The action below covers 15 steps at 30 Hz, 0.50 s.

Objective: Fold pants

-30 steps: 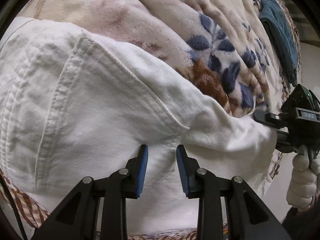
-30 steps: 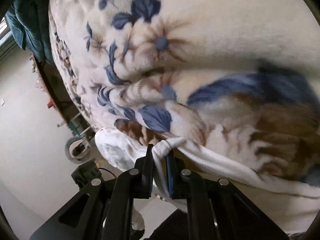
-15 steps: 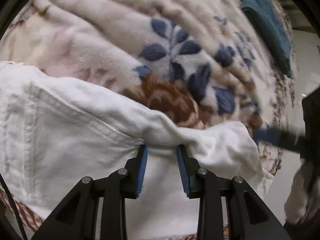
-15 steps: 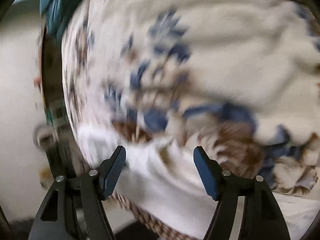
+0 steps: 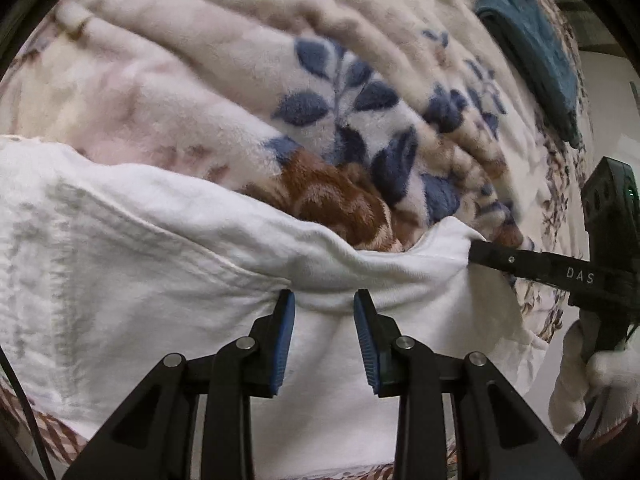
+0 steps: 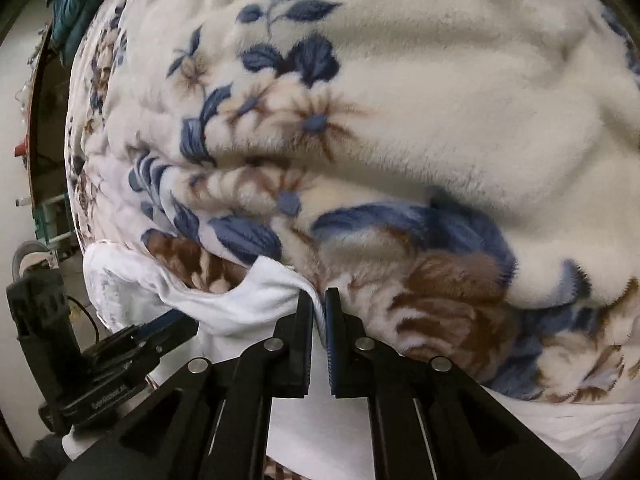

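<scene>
White pants (image 5: 160, 280) lie on a fleecy floral blanket (image 5: 240, 80), with their upper edge lifted into a ridge. My left gripper (image 5: 324, 300) holds a fold of that edge between its blue pads, which stand a little apart on the bunched cloth. Further right on the same edge, my right gripper (image 5: 474, 254) clamps the corner, held by a white-gloved hand (image 5: 580, 380). In the right wrist view the right gripper (image 6: 319, 300) is closing, its pads pressing a thin hem of the pants (image 6: 248, 304). The left gripper (image 6: 176, 326) shows at lower left.
A teal garment (image 5: 528, 36) lies at the far edge of the blanket (image 6: 440, 80). A brown checked cloth (image 5: 52, 436) peeks out under the pants at the near side. Beyond the bed's edge are a pale wall and clutter on the floor (image 6: 44, 216).
The right gripper let go of the bunched hem, opened wide, then closed again on the pants' edge. The left gripper kept its hold and drew the edge back, so more blanket shows.
</scene>
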### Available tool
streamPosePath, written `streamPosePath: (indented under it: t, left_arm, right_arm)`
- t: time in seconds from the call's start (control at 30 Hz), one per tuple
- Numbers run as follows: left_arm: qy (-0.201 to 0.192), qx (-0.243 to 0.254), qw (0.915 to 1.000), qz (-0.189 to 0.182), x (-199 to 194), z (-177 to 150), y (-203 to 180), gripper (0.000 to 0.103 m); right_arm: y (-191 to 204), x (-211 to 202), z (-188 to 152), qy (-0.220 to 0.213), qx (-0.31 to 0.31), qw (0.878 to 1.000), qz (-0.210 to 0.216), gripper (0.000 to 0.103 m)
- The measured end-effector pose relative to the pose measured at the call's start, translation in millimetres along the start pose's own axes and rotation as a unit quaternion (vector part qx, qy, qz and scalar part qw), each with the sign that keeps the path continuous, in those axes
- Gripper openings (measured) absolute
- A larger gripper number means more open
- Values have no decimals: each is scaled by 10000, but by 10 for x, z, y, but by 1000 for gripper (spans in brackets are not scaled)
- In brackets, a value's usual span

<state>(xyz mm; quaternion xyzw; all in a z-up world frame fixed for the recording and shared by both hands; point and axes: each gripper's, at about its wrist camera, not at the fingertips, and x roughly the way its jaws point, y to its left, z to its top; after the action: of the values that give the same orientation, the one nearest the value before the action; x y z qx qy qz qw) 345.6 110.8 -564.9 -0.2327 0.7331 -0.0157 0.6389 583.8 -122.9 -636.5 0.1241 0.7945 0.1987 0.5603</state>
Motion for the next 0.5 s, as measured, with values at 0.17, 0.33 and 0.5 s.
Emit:
streamPosePath:
  t: [0.17, 0.33, 0.5]
  left_arm:
    - [-644, 435, 9950, 633, -333, -61, 47, 34]
    - [-808, -55, 9913, 1042, -303, 192, 612, 31]
    - [-981, -640, 9921, 444, -687, 204, 904, 31]
  right_arm:
    - [185, -545, -298, -1146, -153, 9893, -889, 64]
    - [510, -437, -600, -1032, -263, 9939, 295, 64]
    - [656, 72, -656, -819, -58, 9959, 376, 64]
